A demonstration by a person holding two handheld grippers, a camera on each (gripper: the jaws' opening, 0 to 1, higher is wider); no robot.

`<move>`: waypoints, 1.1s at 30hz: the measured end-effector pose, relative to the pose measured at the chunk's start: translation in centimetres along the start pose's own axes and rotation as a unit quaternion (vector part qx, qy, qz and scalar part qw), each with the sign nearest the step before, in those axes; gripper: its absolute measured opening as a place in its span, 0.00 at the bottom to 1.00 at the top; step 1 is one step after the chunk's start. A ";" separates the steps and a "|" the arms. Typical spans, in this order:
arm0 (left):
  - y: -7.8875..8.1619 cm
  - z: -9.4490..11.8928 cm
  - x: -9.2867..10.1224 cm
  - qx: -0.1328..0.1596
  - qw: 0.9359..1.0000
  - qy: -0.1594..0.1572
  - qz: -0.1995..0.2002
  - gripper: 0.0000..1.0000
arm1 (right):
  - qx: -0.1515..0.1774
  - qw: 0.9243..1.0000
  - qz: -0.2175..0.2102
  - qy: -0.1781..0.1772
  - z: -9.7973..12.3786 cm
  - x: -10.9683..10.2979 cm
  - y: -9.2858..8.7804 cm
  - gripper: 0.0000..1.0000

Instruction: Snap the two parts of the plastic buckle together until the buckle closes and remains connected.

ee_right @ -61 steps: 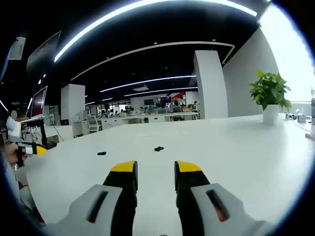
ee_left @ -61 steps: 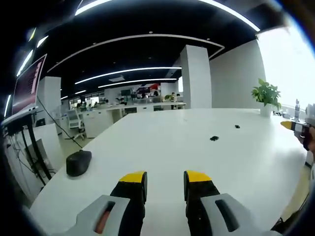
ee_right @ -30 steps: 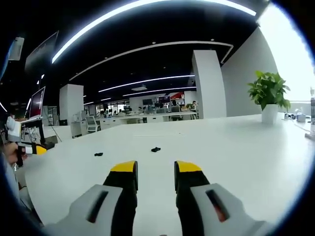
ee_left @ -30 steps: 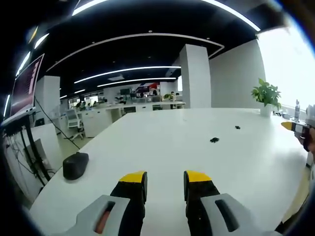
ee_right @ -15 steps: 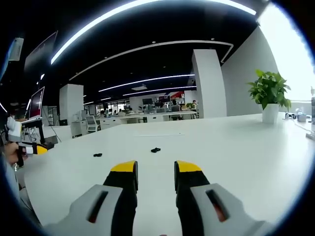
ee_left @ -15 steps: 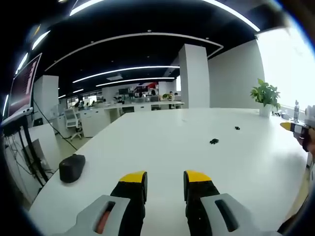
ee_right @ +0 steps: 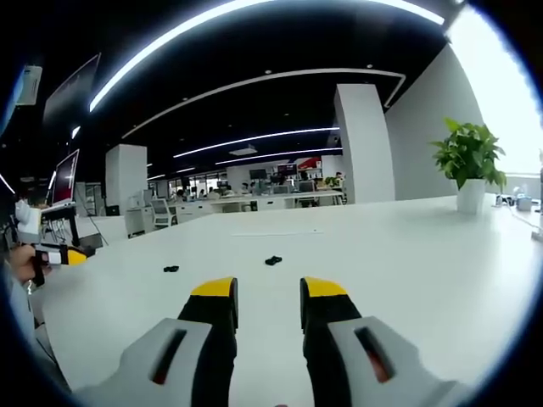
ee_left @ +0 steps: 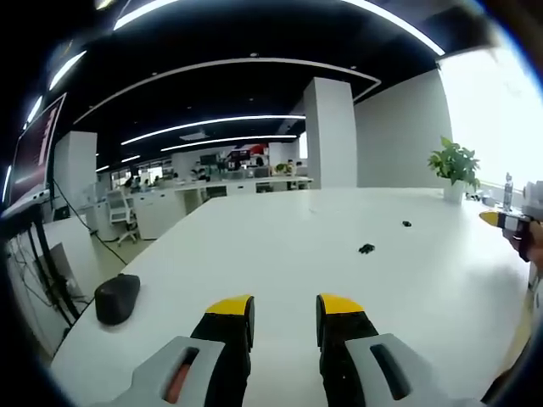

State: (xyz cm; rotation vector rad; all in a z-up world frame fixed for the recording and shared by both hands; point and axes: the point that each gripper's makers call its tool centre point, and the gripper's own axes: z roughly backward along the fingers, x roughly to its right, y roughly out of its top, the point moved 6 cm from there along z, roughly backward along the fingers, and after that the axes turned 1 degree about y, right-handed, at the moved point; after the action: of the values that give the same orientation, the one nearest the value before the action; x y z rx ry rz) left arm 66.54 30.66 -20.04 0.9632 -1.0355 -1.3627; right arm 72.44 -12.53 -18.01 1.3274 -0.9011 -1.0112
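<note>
Two small black buckle parts lie apart on the white table [ee_left: 280, 246]. In the left gripper view one part [ee_left: 366, 248] is nearer and the other part [ee_left: 406, 224] is farther right. In the right gripper view they are the part [ee_right: 272, 260] ahead and the part [ee_right: 170, 269] to its left. My left gripper [ee_left: 284, 307] hovers open over the near table with nothing between its yellow-tipped jaws. My right gripper [ee_right: 267, 290] is likewise open and holds nothing. The other gripper shows at each view's edge: right gripper [ee_left: 507, 220], left gripper [ee_right: 56, 255], each held by a hand.
A black computer mouse [ee_left: 117, 298] lies near the table's left edge. A potted plant [ee_right: 469, 165] stands on the table at the far right. A white pillar [ee_left: 330, 132], office desks and chairs fill the background. A monitor [ee_left: 34, 153] stands off the left side.
The left gripper view has drifted slightly, so the mouse sits lower and further left in it. The buckle parts have not moved. Both grippers stay open.
</note>
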 end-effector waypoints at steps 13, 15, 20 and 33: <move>0.4 -1.4 0.7 -0.003 1.000 -0.013 -0.003 0.29 | -0.005 1.000 0.005 0.002 -0.5 0.5 0.3 0.29; 0.5 -1.6 0.8 -0.002 1.000 -0.016 -0.003 0.29 | -0.006 1.000 0.007 0.003 -0.6 0.6 0.5 0.29; 0.6 -2.3 1.0 -0.003 1.000 -0.023 -0.002 0.29 | -0.008 1.000 0.017 0.003 -0.9 0.7 0.9 0.29; 0.8 -3.2 1.1 -0.004 0.999 -0.034 -0.006 0.29 | -0.020 0.999 0.032 0.010 -2.0 1.0 1.0 0.28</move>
State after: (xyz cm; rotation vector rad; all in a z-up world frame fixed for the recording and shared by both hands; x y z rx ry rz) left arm 69.78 29.36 -20.20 0.9233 -1.0775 -1.4165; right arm 74.71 -12.90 -17.13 1.2654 -0.8983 -0.9595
